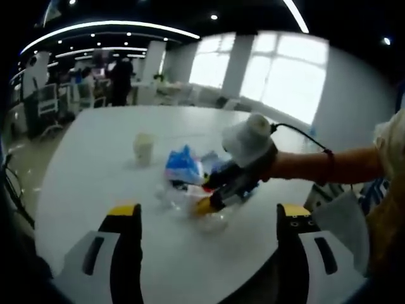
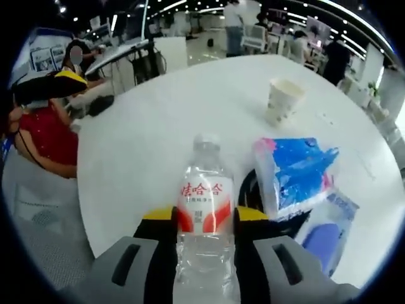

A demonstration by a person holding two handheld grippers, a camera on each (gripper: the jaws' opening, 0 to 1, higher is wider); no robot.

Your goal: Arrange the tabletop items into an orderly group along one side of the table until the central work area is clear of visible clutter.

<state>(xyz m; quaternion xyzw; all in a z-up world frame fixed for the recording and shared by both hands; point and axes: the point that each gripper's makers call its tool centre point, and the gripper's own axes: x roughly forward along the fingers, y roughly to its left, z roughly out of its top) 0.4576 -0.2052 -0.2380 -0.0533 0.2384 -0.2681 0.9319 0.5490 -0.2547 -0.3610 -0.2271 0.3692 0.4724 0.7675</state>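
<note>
A clear water bottle [image 2: 204,209] with a red and white label stands between the jaws of my right gripper [image 2: 204,216], which is shut on it. Past it on the white table [image 2: 145,126] lie a blue tissue pack [image 2: 297,168] and a clear packet with something blue inside [image 2: 329,234]; farther off stands a paper cup [image 2: 283,98]. In the left gripper view, my left gripper [image 1: 209,212] is open and empty, low over the table's near edge. Beyond it, the right gripper [image 1: 212,201] reaches in from the right beside the tissue pack [image 1: 183,164] and the cup [image 1: 143,149].
A dark item [image 2: 250,187] lies under the tissue pack. A person's arm [image 1: 329,166] holds the right gripper. The table edge [image 2: 88,209] runs close on the left of the right gripper view, with a person in red [image 2: 38,136] beyond it. Desks and people fill the background.
</note>
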